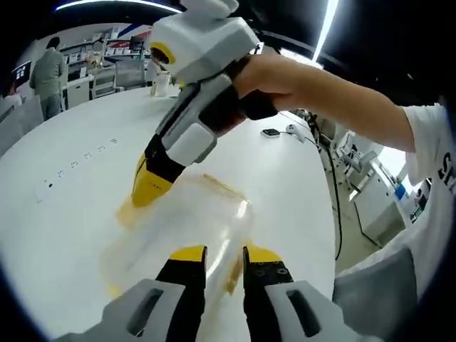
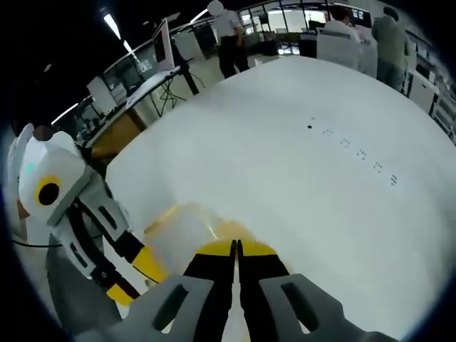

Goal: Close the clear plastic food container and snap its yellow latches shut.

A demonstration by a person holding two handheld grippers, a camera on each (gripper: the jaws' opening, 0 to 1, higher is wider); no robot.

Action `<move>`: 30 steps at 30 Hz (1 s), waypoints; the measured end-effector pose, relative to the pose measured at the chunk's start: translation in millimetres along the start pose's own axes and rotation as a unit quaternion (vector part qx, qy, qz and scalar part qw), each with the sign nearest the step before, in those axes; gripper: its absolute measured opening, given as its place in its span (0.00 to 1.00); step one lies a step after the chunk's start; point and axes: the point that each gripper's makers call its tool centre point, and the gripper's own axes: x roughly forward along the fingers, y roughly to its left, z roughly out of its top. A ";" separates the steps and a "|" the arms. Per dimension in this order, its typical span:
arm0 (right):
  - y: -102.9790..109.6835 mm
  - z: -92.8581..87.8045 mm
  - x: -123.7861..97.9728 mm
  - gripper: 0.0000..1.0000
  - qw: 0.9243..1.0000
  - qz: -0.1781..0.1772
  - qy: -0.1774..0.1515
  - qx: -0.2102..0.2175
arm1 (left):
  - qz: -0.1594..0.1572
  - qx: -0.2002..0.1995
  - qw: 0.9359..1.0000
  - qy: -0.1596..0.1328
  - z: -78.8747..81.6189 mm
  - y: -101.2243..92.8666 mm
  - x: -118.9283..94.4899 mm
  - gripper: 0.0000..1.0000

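Right gripper (image 2: 236, 251) jaws together on container (image 1: 187, 221); left gripper (image 1: 224, 255) jaws apart

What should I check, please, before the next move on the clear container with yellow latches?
1. Container rests on the white table: ok.
2. Right hand-held gripper tip at the container's far yellow edge: ok.
3. Right jaws together, seen in the right gripper view: ok.
4. Left hand-held gripper over the near side, jaws slightly apart: ok.
5. Lid fully seated: cannot tell, picture is blurred.
6. Latches snapped: cannot tell.
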 end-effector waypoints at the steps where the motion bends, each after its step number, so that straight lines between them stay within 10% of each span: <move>1: -0.3 0.1 0.9 0.00 1.000 -0.001 0.000 0.002 | -0.002 0.007 1.000 0.001 -0.7 -1.9 -0.1 0.15; 12: -8.3 -3.3 6.2 0.00 1.000 -0.014 0.012 0.000 | -0.029 0.090 0.995 -0.003 -7.7 -18.0 -3.2 0.31; 19: 4.3 17.1 -13.0 0.18 0.997 0.013 -0.002 -0.073 | -0.006 0.229 0.973 0.035 -15.3 -16.0 -1.8 0.44; 30: 12.6 -2.6 -25.8 0.32 0.964 0.058 0.110 -0.237 | 0.022 0.280 0.958 0.065 -10.9 -7.5 5.3 0.43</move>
